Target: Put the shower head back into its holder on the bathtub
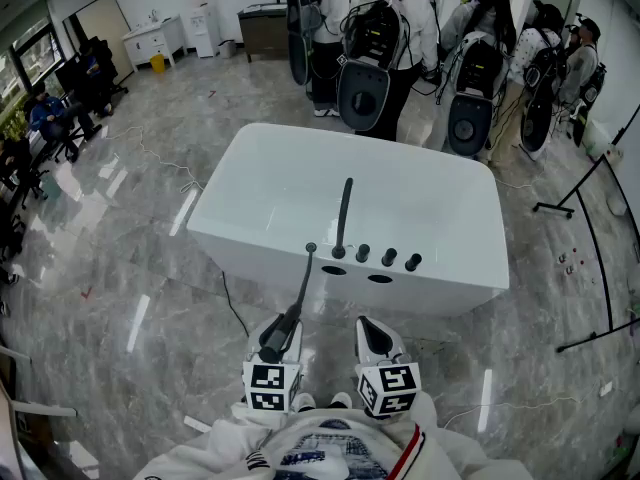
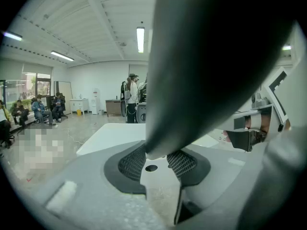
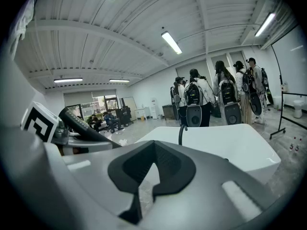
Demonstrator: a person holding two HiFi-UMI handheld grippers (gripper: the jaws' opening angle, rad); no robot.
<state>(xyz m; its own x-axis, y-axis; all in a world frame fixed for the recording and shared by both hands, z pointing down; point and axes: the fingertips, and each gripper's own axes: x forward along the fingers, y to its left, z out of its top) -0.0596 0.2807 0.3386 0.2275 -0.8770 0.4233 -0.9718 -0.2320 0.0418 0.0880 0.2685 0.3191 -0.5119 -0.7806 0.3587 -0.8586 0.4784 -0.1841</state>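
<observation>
Black shower head (image 1: 297, 303), slim, long, stick-shaped

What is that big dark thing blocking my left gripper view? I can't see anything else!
Observer: It's the shower head, long and black, gripped in your left gripper.
Operator: Where is it pointing?
Observer: Its thin end reaches the near rim of the bathtub, just left of a black spout and three knobs.
Operator: Is my other gripper busy?
Observer: No, the right gripper has nothing between its jaws.
</observation>
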